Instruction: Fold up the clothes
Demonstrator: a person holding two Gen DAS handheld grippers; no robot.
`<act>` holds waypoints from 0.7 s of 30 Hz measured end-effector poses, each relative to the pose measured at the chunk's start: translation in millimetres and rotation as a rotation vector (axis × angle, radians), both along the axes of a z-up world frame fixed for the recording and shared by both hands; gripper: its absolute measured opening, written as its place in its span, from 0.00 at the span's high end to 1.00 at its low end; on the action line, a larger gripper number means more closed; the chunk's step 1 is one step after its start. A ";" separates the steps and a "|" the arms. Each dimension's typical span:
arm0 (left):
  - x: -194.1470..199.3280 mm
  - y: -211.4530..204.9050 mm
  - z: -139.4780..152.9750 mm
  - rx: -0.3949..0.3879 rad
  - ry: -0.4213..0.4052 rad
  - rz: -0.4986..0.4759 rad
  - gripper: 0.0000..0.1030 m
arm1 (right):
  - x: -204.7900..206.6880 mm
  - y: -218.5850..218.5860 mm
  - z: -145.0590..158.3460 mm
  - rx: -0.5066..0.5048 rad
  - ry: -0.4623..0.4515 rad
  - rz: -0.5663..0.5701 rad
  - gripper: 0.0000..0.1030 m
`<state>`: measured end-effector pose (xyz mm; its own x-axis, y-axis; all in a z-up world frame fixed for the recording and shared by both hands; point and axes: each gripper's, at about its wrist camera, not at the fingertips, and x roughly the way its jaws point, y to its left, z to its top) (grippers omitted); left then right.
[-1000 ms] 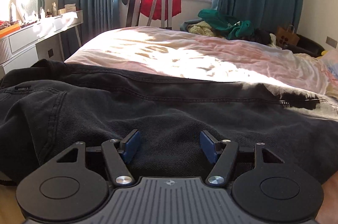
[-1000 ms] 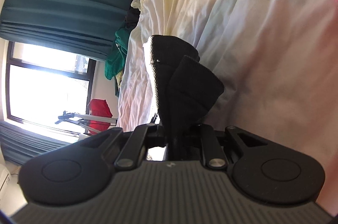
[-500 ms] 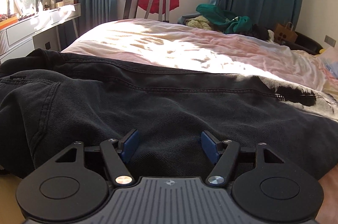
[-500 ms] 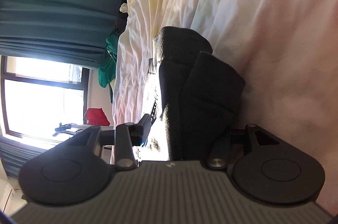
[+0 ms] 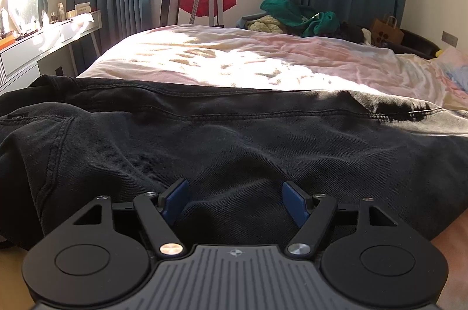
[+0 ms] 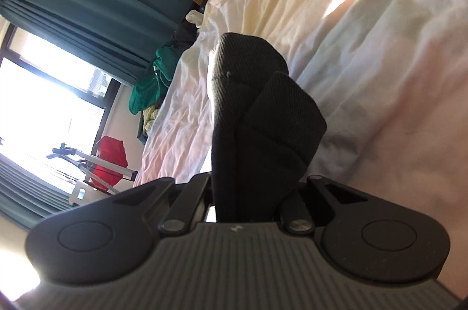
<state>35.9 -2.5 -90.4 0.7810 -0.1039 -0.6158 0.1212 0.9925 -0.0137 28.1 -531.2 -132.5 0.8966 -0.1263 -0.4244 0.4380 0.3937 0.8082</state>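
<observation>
Pinching a thick bunched denim fold (image 6: 257,116), the right gripper (image 6: 248,193) seemingly clamped; left gripper (image 5: 234,200) fingers (image 5: 294,203) spread over black jeans (image 5: 234,140).

No lettering can be read in either view. The black jeans (image 5: 204,140) carry a small dark tag (image 5: 18,115) on the waistband at the left, but its print is too small to make out. The brown paper bag (image 5: 386,32) shows dark round marks, not letters.

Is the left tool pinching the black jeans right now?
No, the left gripper has its blue-padded jaws spread wide over the black jeans.
</observation>
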 end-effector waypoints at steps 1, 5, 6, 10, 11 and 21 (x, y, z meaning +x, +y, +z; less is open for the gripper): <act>0.1 1.3 0.2 -0.011 0.000 -0.001 0.27 | -0.2 2.3 4.4 -0.025 -0.010 0.005 0.91; -0.2 3.2 0.8 -0.012 -0.001 -0.004 0.27 | -0.2 7.0 15.8 -0.100 -0.022 0.017 0.91; -0.5 3.0 0.7 -0.007 -0.002 -0.006 0.27 | 0.1 6.6 16.2 -0.101 -0.024 0.016 0.91; -1.1 3.5 1.8 -0.010 -0.009 -0.004 0.27 | 1.6 5.8 13.9 -0.099 -0.016 0.011 0.91; -1.4 4.6 3.3 -0.023 -0.013 -0.005 0.27 | 2.0 5.6 13.3 -0.099 -0.014 0.010 0.91; -11.5 7.2 30.0 -0.071 -0.121 -0.027 0.27 | 4.2 4.5 8.3 -0.095 0.006 -0.001 0.91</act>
